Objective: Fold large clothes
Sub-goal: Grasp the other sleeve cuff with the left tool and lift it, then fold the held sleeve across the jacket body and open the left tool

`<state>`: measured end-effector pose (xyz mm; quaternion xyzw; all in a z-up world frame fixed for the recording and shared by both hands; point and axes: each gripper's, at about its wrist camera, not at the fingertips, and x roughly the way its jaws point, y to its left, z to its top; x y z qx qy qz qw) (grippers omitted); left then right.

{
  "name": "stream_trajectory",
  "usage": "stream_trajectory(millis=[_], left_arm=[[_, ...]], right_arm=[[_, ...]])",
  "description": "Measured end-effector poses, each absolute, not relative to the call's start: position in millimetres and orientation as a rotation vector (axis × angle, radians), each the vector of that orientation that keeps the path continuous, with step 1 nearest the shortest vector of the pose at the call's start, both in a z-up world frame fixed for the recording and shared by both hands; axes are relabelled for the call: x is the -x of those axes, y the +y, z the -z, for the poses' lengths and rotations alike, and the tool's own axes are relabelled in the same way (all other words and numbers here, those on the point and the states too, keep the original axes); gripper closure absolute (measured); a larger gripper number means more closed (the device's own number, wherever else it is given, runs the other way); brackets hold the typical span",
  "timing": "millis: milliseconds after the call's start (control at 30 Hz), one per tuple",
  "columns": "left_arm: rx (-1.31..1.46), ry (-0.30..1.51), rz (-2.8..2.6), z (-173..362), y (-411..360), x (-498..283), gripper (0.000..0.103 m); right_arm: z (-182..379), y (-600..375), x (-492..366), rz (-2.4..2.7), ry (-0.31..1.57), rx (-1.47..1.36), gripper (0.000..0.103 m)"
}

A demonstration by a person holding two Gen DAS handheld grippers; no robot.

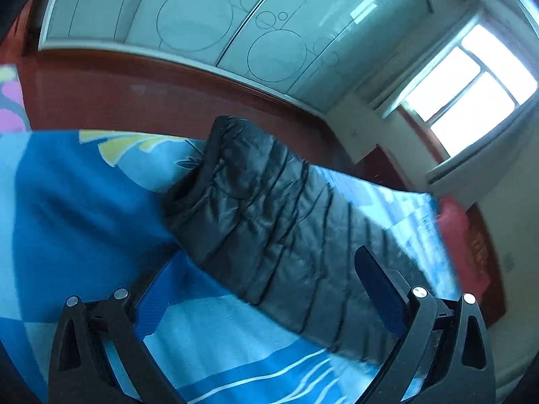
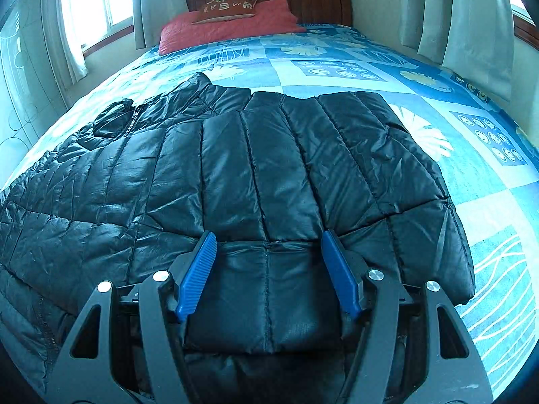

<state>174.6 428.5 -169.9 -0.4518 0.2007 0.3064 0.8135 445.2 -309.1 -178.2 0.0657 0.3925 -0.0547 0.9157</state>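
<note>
A black quilted puffer jacket (image 2: 269, 168) lies spread across the blue patterned bedspread (image 2: 337, 67). My right gripper (image 2: 268, 235) is at its near edge. A thick fold of the jacket fills the gap between the blue pads (image 2: 198, 269), and creases run out from both fingertips. In the tilted left wrist view, a long black part of the jacket (image 1: 262, 215) stretches over the bedspread (image 1: 67, 202). My left gripper (image 1: 267, 256) hangs above it, open wide with nothing held.
A red pillow (image 2: 232, 23) and a smaller cushion lean on the wooden headboard (image 2: 320, 0). Curtained windows (image 2: 101, 0) flank the bed. A pale wardrobe with circle patterns (image 1: 202, 17) stands across the red-brown floor (image 1: 134, 91).
</note>
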Motion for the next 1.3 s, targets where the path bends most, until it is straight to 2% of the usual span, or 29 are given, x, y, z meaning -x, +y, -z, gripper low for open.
stream_trajectory(millis=[267, 300, 333, 467, 533, 633, 733, 933, 1133, 1300], left_arm=[[0.996, 0.378, -0.629, 169.3, 428.6, -189.1, 0.007], [0.998, 0.377, -0.643, 168.4, 429.4, -189.7, 0.013], [0.999, 0.375, -0.649, 168.5, 429.2, -188.3, 0.03], [1.033, 0.355, -0.683, 172.5, 435.1, -178.9, 0.057], [1.037, 0.365, -0.692, 173.7, 439.3, -180.6, 0.081], [1.019, 0.396, -0.703, 174.2, 441.8, -186.5, 0.092], [0.917, 0.419, -0.712, 160.5, 433.4, -196.1, 0.096], [0.712, 0.386, -0.563, 108.0, 378.5, -236.1, 0.096], [0.542, 0.432, -0.306, 64.1, 270.8, -300.4, 0.096], [0.419, 0.489, -0.131, 51.9, 165.4, -345.2, 0.096]], right_arm=[[177.9, -308.7, -444.6, 0.116, 0.807, -0.131, 0.038], [177.9, -309.0, -444.6, 0.116, 0.807, -0.131, 0.038], [177.9, -309.1, -444.7, 0.116, 0.807, -0.131, 0.038], [177.9, -308.9, -444.6, 0.116, 0.806, -0.131, 0.038], [178.2, -307.9, -444.3, 0.117, 0.806, -0.131, 0.038], [178.2, -308.8, -444.3, 0.116, 0.805, -0.132, 0.038], [178.3, -307.7, -444.1, 0.117, 0.805, -0.131, 0.038], [178.2, -308.7, -444.0, 0.117, 0.804, -0.133, 0.038], [178.8, -308.1, -443.5, 0.118, 0.804, -0.133, 0.038], [178.4, -308.4, -443.5, 0.117, 0.803, -0.135, 0.038]])
